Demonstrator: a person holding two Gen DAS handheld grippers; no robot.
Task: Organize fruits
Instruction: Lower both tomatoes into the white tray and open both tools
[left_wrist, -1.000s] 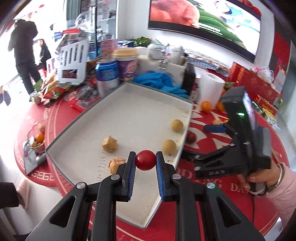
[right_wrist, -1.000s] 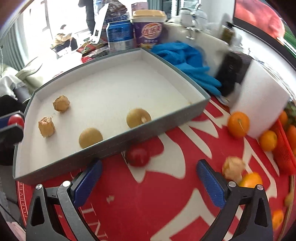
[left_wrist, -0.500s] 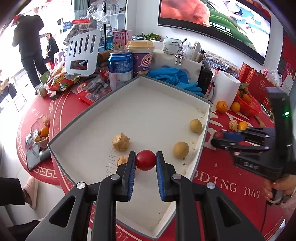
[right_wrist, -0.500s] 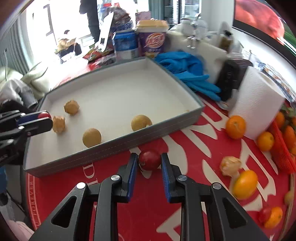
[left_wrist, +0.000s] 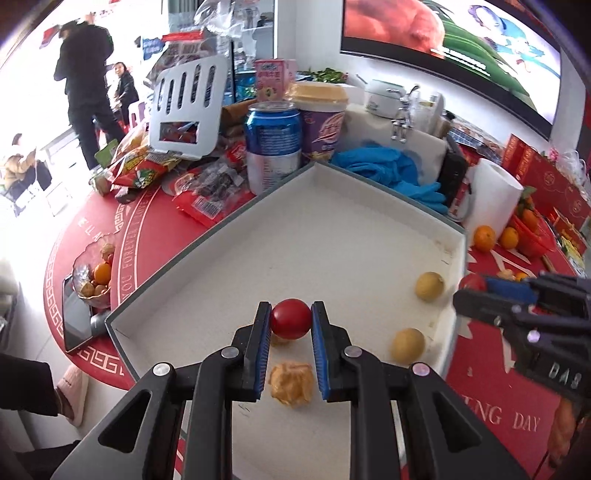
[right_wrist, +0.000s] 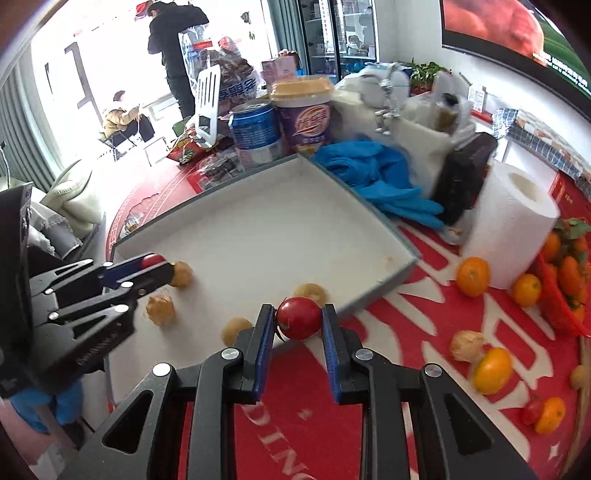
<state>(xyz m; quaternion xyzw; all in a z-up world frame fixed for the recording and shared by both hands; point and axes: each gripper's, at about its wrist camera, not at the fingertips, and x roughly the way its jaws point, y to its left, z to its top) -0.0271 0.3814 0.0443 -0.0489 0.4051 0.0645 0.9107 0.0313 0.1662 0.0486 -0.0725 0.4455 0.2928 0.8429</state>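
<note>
My left gripper (left_wrist: 290, 320) is shut on a red cherry tomato (left_wrist: 291, 323) and holds it above the near part of the grey tray (left_wrist: 207, 236). A husked yellow fruit (left_wrist: 291, 382) lies under it; two round yellow fruits (left_wrist: 429, 285) lie by the tray's right wall. My right gripper (right_wrist: 297, 320) is shut on a second red cherry tomato (right_wrist: 298, 317), lifted at the tray's right rim (right_wrist: 391, 284). It also shows in the left wrist view (left_wrist: 480, 286). Oranges (right_wrist: 473, 276) and loose fruits (right_wrist: 492, 369) lie on the red tablecloth.
Behind the tray stand a blue can (left_wrist: 272, 146), a purple cup (left_wrist: 322, 122), blue gloves (left_wrist: 388, 171) and a paper roll (left_wrist: 493, 194). A red basket of oranges (right_wrist: 565, 284) stands at right. A glass bowl (left_wrist: 92, 280) and phone (left_wrist: 75, 317) sit at left.
My right gripper shut on the tomato beside the tray and lifted it to the rim. My left gripper carried its tomato further over the tray.
</note>
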